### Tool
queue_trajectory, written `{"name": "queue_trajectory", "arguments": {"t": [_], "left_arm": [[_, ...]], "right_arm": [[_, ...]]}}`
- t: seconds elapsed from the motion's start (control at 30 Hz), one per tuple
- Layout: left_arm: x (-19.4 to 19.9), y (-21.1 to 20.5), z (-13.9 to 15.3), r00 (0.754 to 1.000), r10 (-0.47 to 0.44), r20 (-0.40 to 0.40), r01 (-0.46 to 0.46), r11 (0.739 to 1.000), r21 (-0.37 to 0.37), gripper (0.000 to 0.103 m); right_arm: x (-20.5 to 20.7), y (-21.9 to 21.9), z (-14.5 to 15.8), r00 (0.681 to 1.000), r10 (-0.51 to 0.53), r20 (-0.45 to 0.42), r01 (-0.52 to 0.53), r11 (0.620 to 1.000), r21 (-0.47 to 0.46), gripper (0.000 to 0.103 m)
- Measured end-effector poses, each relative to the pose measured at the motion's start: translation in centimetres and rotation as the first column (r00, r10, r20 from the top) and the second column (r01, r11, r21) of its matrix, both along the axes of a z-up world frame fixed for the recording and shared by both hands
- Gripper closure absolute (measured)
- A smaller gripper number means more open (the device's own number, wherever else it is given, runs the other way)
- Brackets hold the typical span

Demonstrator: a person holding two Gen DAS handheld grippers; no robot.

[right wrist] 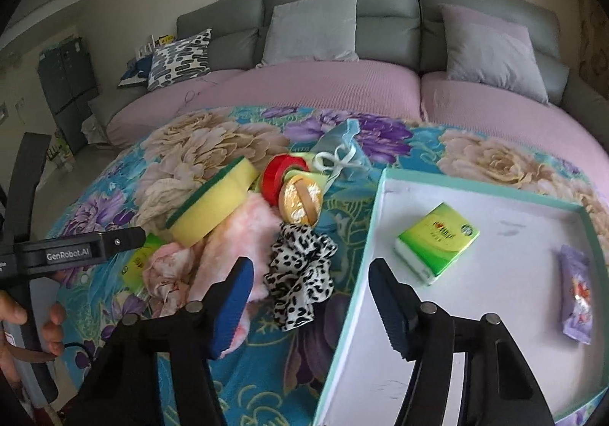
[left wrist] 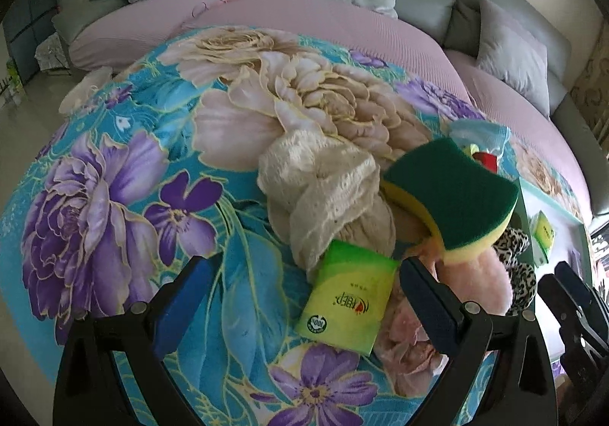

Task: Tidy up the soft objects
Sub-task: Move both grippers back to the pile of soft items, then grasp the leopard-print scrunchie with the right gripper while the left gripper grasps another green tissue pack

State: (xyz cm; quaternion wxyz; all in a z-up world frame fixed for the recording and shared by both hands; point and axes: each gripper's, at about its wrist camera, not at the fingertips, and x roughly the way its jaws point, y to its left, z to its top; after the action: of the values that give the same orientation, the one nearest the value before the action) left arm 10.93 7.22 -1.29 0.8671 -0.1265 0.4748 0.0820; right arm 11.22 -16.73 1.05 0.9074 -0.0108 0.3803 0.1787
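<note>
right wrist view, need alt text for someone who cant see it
An open hand-held gripper hovers over a floral blanket, between a pile of soft items and a shallow tray. The pile includes a sponge and leopard scrunchie; the tray holds a green tissue pack.

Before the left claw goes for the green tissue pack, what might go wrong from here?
1. The green tissue pack leans on the cream knit cloth and pink fluffy item; the open left claw may snag them.
2. The sponge perches atop the pile and could tumble.
</note>
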Motion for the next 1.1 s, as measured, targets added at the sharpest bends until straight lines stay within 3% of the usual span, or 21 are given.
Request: {"name": "queue_trajectory", "arguments": {"t": [0.07, 0.2, 0.27, 0.47, 0.67, 1.07, 1.1], "left_arm": [[0.1, -0.2, -0.2, 1.0, -0.014, -0.016, 0.014, 1.0, 0.002, 0.004], [0.3, -1.0, -0.6, 0.998, -0.054, -0.03, 0.054, 0.999, 0.001, 0.004], [0.4, -1.3, -0.8, 0.997, -0.068, -0.039, 0.068, 0.998, 0.007, 0.004], [0.5, -1.0, -1.1, 0.996, -0.068, -0.054, 0.067, 0.998, -0.015, 0.013], [0.9, -1.6, -1.8, 0.992, -0.098, -0.081, 0.098, 0.995, -0.002, 0.013], [0.8, -0.9, -2.1, 0.994, -0.054, -0.098, 0.057, 0.998, 0.036, 0.013], [0.8, -1.0, -2.2, 0.993, -0.062, -0.101, 0.066, 0.997, 0.037, 0.018]], "right_arm": [[0.1, 0.3, -0.2, 1.0, 0.003, -0.011, -0.003, 1.0, -0.001, 0.059], [0.4, 0.8, -0.9, 0.999, 0.013, -0.037, -0.013, 1.0, -0.008, 0.059], [0.4, 1.1, -1.1, 0.999, 0.02, -0.047, -0.02, 1.0, -0.016, 0.068], [0.8, 1.5, -2.1, 0.997, 0.011, -0.076, -0.014, 0.999, -0.047, 0.079], [0.9, 1.8, -2.5, 0.996, 0.013, -0.086, -0.019, 0.997, -0.073, 0.08], [1.3, 1.4, -3.0, 0.994, -0.008, -0.108, 0.0, 0.997, -0.076, 0.08], [1.3, 1.4, -3.0, 0.994, -0.008, -0.108, -0.001, 0.997, -0.078, 0.08]]}}
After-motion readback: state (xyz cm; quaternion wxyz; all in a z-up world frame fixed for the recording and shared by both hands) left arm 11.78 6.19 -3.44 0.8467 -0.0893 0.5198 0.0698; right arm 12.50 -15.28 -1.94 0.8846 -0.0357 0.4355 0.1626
